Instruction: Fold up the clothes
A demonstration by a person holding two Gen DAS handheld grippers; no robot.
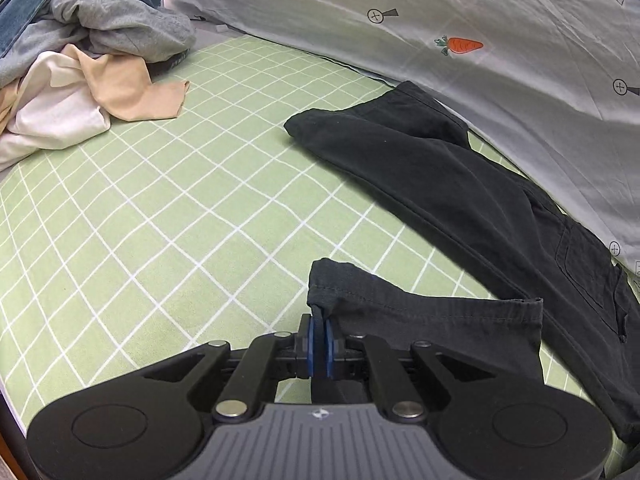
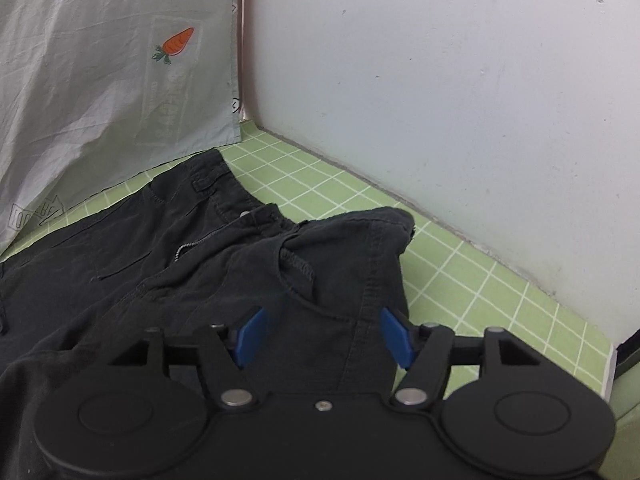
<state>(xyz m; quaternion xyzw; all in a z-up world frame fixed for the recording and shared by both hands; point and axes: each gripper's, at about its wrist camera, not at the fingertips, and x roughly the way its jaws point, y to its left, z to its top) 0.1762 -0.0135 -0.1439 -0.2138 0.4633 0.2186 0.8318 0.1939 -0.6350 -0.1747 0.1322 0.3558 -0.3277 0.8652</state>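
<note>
**Black trousers half gathered on the bed**

Spread across the green checked sheet (image 1: 160,220), trousers (image 1: 460,184): one leg flat along the grey quilt (image 1: 440,20), other leg's hem lifted. Left gripper (image 1: 319,330) pinched tight on that hem. Right gripper (image 2: 322,334) spread wide over the rumpled waist, holding nothing. Soft, limp, light cloth, likely to sag and crease; best taken at hem and waistband seams. Unsorted pile (image 1: 80,48) at far left

Soft, even indoor light; sharp frames (fisheye-bent, dark-cornered edges).
</note>
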